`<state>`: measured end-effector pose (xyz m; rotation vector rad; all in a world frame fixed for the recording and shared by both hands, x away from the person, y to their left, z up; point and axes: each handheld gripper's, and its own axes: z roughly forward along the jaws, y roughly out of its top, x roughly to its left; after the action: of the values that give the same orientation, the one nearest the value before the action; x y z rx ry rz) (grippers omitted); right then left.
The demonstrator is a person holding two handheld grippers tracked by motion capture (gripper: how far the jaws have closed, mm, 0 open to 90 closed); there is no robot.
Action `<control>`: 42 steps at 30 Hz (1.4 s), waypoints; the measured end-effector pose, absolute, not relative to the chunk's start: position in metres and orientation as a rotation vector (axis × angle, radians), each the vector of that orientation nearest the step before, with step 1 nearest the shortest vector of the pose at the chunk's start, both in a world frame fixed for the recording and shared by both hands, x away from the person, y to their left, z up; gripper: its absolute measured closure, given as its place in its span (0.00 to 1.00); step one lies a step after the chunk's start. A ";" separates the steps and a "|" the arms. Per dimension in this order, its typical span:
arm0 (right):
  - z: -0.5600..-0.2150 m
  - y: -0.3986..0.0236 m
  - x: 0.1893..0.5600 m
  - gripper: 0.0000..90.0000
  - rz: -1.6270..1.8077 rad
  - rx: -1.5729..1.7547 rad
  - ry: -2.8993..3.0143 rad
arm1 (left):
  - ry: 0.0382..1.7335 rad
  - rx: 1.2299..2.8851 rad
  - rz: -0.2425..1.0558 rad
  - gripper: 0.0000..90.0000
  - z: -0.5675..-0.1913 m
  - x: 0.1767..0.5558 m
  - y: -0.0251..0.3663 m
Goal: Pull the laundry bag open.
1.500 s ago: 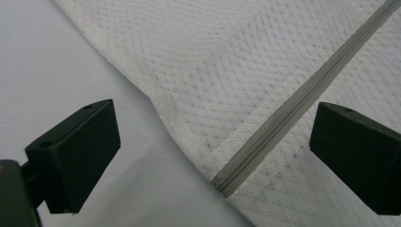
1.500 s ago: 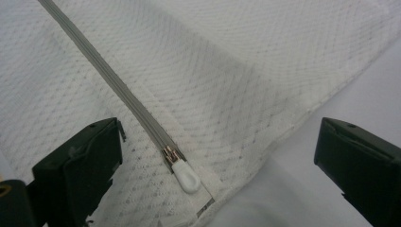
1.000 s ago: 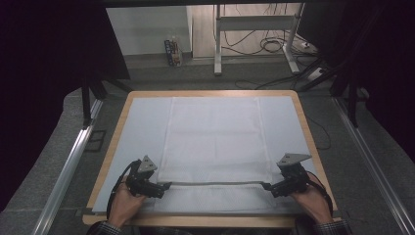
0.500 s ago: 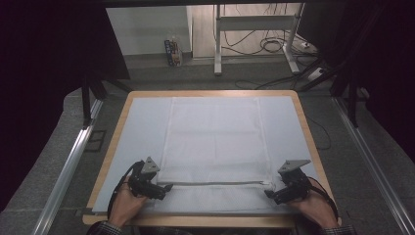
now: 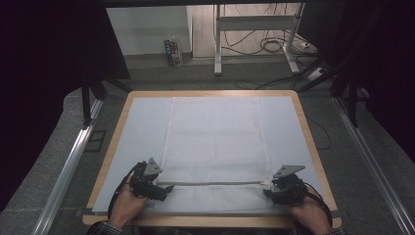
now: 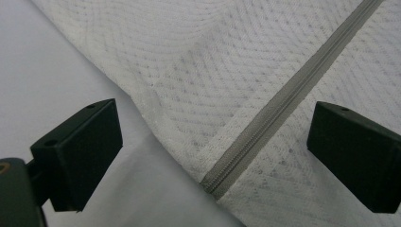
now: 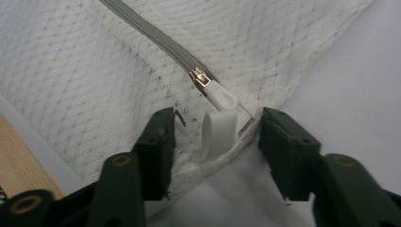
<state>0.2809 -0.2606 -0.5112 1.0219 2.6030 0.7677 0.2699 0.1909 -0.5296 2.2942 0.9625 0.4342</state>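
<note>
A white mesh bag [image 5: 215, 142] lies flat on the pale mat [image 5: 142, 127], with a grey zipper [image 5: 215, 184] running across it near the front. My left gripper [image 5: 166, 188] stands open at the zipper's left end; in the left gripper view [image 6: 215, 142] its jaws are wide apart on either side of the zipper end [image 6: 213, 184] and the bag's edge. My right gripper [image 5: 268, 191] is at the zipper's right end. In the right gripper view [image 7: 221, 142] it is open, and the white pull tab [image 7: 218, 127] stands between the jaws with a gap on each side.
The mat covers a wooden-rimmed table [image 5: 313, 147]. Metal rails [image 5: 68, 166] run along both sides of it. Beyond the far edge stand a desk frame [image 5: 218, 44], floor cables [image 5: 274, 46] and a small box [image 5: 172, 51].
My right gripper has drawn back slightly toward the table's front edge. The left gripper and the bag have hardly moved.
</note>
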 end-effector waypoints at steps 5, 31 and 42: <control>-0.511 -0.261 0.279 0.80 0.775 1.020 2.589 | 0.956 2.298 0.442 0.05 -0.529 0.270 0.190; -0.492 -0.267 0.273 0.95 0.923 0.854 2.526 | 0.926 2.194 0.268 0.05 -0.511 0.287 0.152; -0.487 -0.270 0.271 0.95 0.979 0.808 2.495 | 0.756 2.209 0.246 0.08 -0.491 0.315 0.082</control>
<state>0.2714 -0.2696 -0.4873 0.8076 2.4949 0.9788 0.3145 0.0817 -0.4910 2.2095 0.7557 0.2460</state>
